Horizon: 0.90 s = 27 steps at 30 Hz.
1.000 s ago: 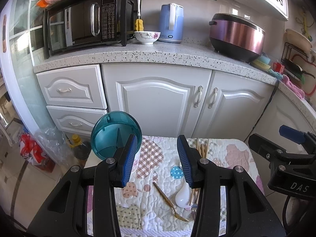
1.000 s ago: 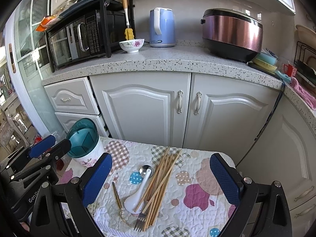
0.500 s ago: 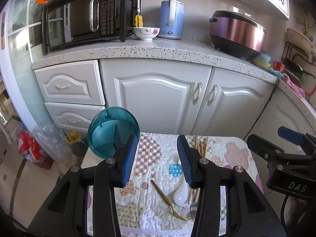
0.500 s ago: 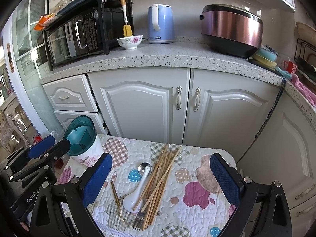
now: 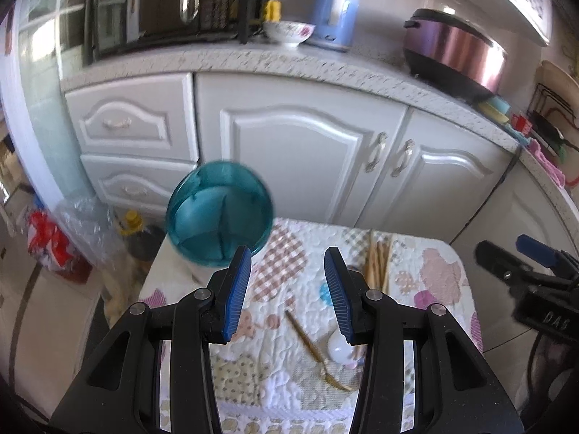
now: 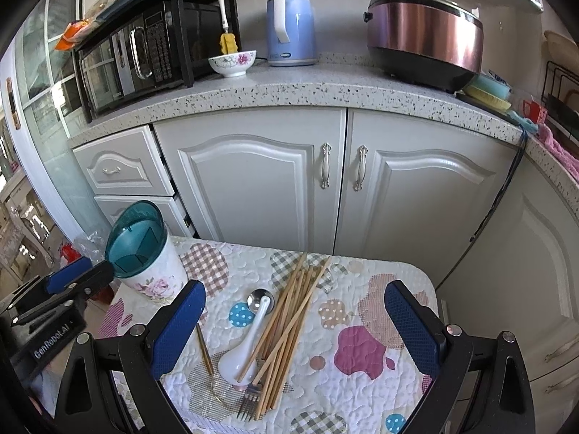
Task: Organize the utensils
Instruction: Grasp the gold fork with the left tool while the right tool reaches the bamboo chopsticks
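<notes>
A white floral utensil holder (image 6: 152,267) with a teal divided top (image 5: 219,217) stands at the table's far left corner. On the quilted table cover (image 6: 362,347) lie a bundle of wooden chopsticks (image 6: 289,318), a white ceramic spoon (image 6: 242,347), a metal spoon (image 6: 260,298), a fork (image 6: 249,403) and a thin gold utensil (image 5: 311,347). My left gripper (image 5: 287,289) is open and empty, just right of the holder. My right gripper (image 6: 295,329) is wide open and empty above the utensils.
White kitchen cabinets (image 6: 260,181) stand close behind the table. The counter holds a microwave (image 6: 134,58), a bowl (image 6: 231,63), a blue kettle (image 6: 291,30) and a rice cooker (image 6: 423,39). Bags and a bottle (image 5: 137,231) sit on the floor at the left.
Both grippers have moved forward and lower toward the table. The left gripper has come closer to the holder. Nothing was picked up.
</notes>
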Motion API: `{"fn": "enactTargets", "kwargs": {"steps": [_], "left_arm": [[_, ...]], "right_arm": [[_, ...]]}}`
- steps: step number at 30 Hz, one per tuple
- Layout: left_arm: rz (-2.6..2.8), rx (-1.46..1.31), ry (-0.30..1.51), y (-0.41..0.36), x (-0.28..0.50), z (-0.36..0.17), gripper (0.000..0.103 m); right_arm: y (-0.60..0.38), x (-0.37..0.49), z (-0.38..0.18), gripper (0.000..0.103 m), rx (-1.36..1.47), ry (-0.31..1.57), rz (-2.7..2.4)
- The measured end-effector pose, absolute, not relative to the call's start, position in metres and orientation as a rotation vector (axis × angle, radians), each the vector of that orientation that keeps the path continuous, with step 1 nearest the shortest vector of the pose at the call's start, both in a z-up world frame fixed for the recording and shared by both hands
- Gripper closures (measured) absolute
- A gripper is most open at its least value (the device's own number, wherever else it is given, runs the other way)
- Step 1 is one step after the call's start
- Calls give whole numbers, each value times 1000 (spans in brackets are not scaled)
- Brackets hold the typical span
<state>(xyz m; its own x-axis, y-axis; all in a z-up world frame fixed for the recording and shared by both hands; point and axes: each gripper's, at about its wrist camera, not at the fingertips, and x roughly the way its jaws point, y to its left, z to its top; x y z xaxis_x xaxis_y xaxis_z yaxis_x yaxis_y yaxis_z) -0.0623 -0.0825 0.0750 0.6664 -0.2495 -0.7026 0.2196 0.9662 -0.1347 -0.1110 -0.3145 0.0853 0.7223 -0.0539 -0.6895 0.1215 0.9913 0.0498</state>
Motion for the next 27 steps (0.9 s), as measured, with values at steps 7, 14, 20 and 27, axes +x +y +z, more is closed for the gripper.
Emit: {"fn": "enactTargets", "kwargs": {"steps": [7,14,20,27], "left_arm": [[-264,-114,967,-69,-45,30,61],[-288,-119,1107,-87,-33,-25,62],[-304,-96,1172,-106,-20,-56,62],[-281,-115,1249,-114,0,-85,70]], "right_arm": [[-330,-95,43,5,134,858,-45],[-343,-77,-12,17,192,975,21],[-336,-51,-34,28,196,1021,120],[-331,-20,-52,39,162,1070,193]]}}
